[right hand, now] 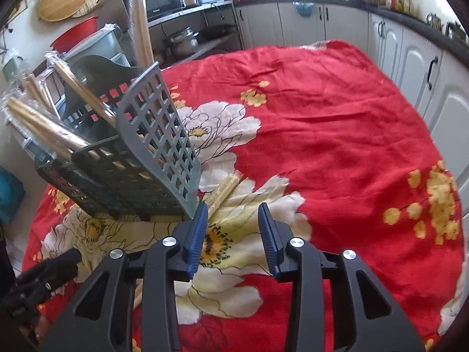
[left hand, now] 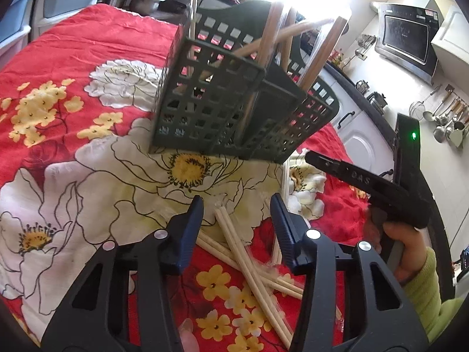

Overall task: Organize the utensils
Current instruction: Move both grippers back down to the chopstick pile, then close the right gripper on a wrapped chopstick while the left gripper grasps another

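Red floral cloth (right hand: 337, 123) covered the whole table, and its right half lay bare out to the far edge beside white cabinets (right hand: 410, 58). Left of that stood the dark green lattice caddy (left hand: 211, 108), tilted, its base on the cloth, with wrapped wooden chopsticks (left hand: 271, 38) leaning up out of its compartments. The left gripper (left hand: 236, 228) hung spread and holding nothing above a loose heap of pale chopsticks (left hand: 243, 258) crossing one another on the cloth, just short of the caddy. The right gripper (right hand: 233, 234) was likewise spread and holding nothing, its left finger close against the caddy's lower corner. One more pale bundle (right hand: 222, 190) lay just past that finger, beside the caddy wall. A counter with a microwave (left hand: 407, 38) bounded the far side.
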A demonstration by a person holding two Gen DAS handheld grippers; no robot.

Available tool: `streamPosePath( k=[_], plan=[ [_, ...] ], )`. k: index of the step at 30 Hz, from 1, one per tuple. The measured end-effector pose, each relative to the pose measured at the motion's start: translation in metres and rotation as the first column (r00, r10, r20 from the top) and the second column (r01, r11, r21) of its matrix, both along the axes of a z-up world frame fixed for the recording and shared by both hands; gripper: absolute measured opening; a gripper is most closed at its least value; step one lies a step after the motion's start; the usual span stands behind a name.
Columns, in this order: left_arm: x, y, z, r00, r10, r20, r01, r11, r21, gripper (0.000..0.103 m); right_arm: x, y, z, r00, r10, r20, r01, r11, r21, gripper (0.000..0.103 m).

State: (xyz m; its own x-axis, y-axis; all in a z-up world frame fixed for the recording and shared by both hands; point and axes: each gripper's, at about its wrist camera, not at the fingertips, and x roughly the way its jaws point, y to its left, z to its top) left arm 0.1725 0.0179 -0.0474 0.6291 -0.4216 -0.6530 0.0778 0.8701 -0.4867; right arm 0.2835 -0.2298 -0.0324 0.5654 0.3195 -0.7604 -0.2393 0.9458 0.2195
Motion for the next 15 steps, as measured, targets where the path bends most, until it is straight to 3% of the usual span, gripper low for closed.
streamPosePath(
  k=[8,15],
  plan=[
    [0.009,-0.007,-0.006,0.999,-0.015,-0.039,0.015,1.000,0.020,0.038,0.024,-0.001,-0.011,0.999,-0.031,-0.043,0.032,0.999,0.042,0.028],
    [0.018,-0.006,-0.015,0.996,-0.012,-0.083,0.013,1.000,0.015,0.030,0.041,-0.008,-0.015,0.996,-0.028,-0.086,0.038,0.992,0.119,0.028]
  ],
)
